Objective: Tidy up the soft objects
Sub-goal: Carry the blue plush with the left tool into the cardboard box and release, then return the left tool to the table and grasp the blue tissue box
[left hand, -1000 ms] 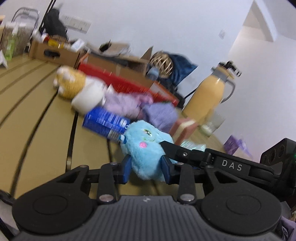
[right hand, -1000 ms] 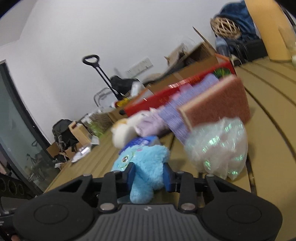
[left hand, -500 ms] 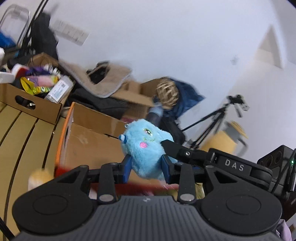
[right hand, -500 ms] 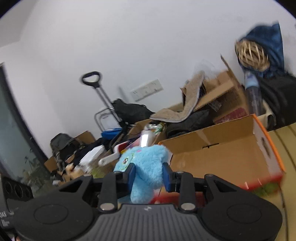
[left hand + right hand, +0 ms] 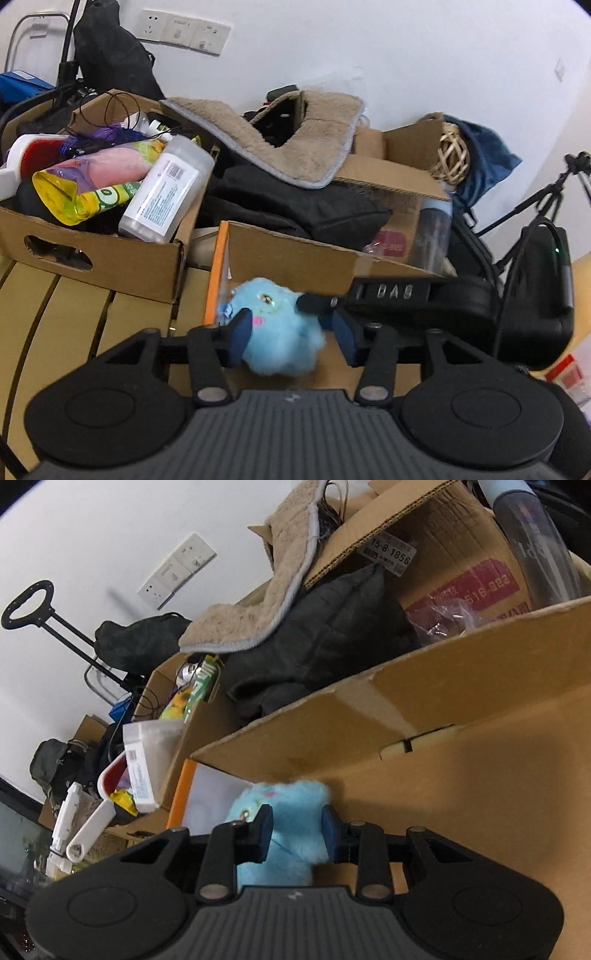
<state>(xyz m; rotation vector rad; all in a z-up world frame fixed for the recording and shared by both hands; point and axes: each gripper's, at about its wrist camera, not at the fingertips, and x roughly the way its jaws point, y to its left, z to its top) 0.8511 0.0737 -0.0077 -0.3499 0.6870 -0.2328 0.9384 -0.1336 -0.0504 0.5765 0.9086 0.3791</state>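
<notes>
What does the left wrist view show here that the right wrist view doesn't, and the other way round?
Left wrist only: the left claw, which has just been opening; its right pad is clear of the blue plush. Also a wicker ball, a tripod and the right claw's arm reaching in from the right.

Right wrist only: the right claw shut on the plush, a trolley handle and a white tool.

Both: the plush at the open cardboard box, the beige fleece and wall sockets.

A white wall (image 5: 332,48) fills the upper frame, with wall sockets (image 5: 183,31) at upper left. A slatted wooden desk (image 5: 55,317) sits lower left, and a tripod (image 5: 546,195) stands at the right edge.
</notes>
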